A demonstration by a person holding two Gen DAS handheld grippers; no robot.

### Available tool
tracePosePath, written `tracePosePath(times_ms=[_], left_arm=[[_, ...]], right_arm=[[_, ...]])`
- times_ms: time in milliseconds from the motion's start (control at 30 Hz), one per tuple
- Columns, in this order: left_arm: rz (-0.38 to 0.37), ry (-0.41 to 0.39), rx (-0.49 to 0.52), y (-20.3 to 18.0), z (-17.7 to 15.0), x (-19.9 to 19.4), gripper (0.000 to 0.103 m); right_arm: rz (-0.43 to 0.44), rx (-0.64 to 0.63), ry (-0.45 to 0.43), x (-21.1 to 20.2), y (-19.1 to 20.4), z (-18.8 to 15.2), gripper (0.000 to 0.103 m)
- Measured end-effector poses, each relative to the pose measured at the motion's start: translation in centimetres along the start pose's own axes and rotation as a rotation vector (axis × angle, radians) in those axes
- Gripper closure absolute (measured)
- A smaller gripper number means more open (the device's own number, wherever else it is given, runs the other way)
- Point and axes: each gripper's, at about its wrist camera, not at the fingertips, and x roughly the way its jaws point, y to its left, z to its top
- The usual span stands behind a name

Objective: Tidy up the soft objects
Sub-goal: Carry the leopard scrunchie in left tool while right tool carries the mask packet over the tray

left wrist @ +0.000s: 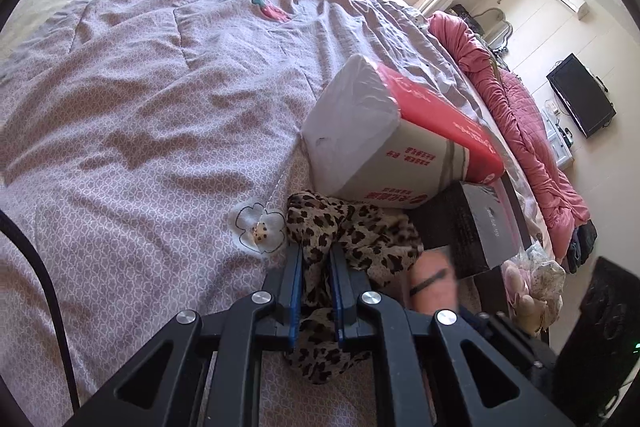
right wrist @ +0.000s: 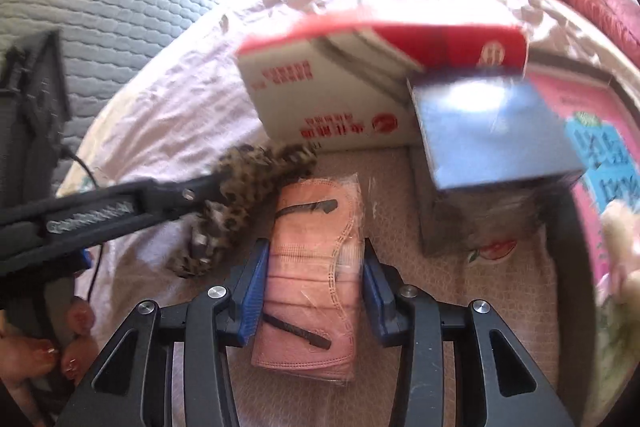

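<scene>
Two hand-held grippers work over the bed (left wrist: 140,99). The left hand-held gripper (left wrist: 316,255) is clamped tight on a leopard-print cloth (left wrist: 360,231), which lies bunched on the pink patterned bedspread just near of a red-and-white tissue pack (left wrist: 384,135). To its right, the right hand-held gripper (right wrist: 314,267) has its blue pads against both sides of a plastic-wrapped pink face mask pack (right wrist: 312,267). A dark box (right wrist: 492,135) sits just right of the mask pack.
</scene>
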Motion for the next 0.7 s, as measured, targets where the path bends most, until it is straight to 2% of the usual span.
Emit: tracePosePath(times_ms=[300,533,700], left_arm=[[-0.018,-0.034,0.042,-3.4,-1.5,-2.2,0.093],[-0.020,-0.102,0.151,-9.7,-2.9,-6.1,0.093],[-0.034,-0.137,0.210,-14.1,-3.5,-8.0,0.093]], right_arm=[[0.042,0.000,-0.106,-6.3,-1.3,0.5,0.059],[0.060,0.031,-0.167,-10.4,-3.0,1.3,0.059],[0.062,0.071,-0.208,-13.4,-5.7,1.7,0.059]])
